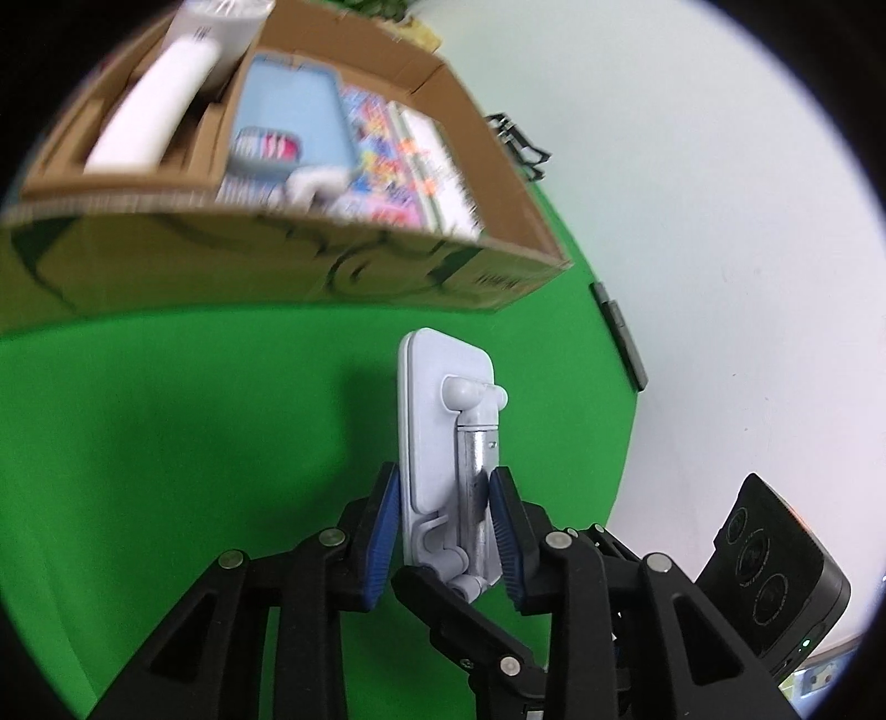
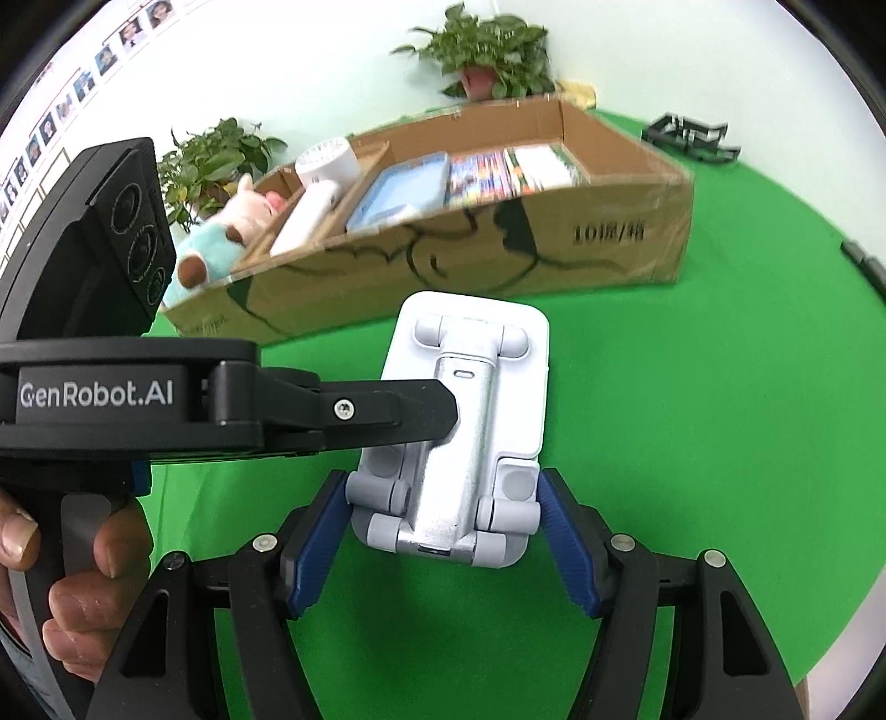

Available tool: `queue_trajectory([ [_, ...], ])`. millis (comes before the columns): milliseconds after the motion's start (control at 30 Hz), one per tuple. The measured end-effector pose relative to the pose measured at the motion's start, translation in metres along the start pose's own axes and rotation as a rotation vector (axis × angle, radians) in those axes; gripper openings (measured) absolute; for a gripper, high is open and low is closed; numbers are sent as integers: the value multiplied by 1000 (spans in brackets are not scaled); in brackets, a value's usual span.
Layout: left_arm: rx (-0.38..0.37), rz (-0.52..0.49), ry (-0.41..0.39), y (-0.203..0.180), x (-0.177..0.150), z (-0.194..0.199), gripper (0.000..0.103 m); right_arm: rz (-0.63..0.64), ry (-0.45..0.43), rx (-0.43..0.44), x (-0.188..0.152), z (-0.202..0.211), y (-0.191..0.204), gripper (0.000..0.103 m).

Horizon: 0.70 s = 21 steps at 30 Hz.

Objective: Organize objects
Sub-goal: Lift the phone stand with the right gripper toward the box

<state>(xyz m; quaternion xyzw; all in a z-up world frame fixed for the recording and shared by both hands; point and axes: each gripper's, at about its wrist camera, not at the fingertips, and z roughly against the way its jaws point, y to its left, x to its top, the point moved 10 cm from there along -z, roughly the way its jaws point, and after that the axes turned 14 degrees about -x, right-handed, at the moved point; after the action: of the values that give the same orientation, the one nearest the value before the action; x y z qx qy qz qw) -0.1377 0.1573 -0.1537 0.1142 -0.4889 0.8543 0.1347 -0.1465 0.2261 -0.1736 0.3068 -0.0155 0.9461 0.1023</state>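
Looks like an office or lab data-collection setup: green chroma-key cloth (image 2: pixel 692 387) over the table, white wall with a row of staff portrait photos (image 2: pixel 83 83), potted plants (image 2: pixel 487 50), cardboard box (image 2: pixel 498 243).

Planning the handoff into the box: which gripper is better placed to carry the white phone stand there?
Left. The left gripper is clamped on the phone stand; the right gripper's blue pads sit beside it.

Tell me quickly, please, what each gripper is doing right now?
Left gripper: shut on the white phone stand.
Right gripper: pads against the stand's lower end; cannot tell whether it grips.
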Motion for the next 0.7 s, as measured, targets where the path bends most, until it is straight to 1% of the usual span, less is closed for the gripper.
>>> queue_trajectory([
  [67, 1, -27, -12, -10, 7, 4, 31, 7, -29, -8, 10, 7, -1, 65],
  [133, 4, -51, -24, -27, 17, -3, 31, 10, -50, -13, 18, 12, -3, 65],
  [200, 5, -71, -37, -38, 26, -1, 31, 12, -71, -14, 27, 16, -3, 65],
  [367, 4, -102, -69, -48, 49, 11, 31, 30, -109, -20, 52, 22, -4, 65],
  [467, 9, -126, -97, -59, 74, 18, 31, 47, -133, -20, 73, 25, -4, 65],
  [533, 14, -148, -110, -65, 83, 17, 31, 55, -147, -19, 90, 26, -4, 65],
  [567, 14, -154, -123, -69, 94, 19, 31, 59, -154, -17, 100, 26, -5, 65],
  [633, 15, -165, -136, -74, 105, 24, 31, 73, -170, -18, 118, 27, -5, 65],
  [700, 12, -170, -153, -79, 125, 26, 31, 93, -186, -27, 137, 27, -5, 65],
])
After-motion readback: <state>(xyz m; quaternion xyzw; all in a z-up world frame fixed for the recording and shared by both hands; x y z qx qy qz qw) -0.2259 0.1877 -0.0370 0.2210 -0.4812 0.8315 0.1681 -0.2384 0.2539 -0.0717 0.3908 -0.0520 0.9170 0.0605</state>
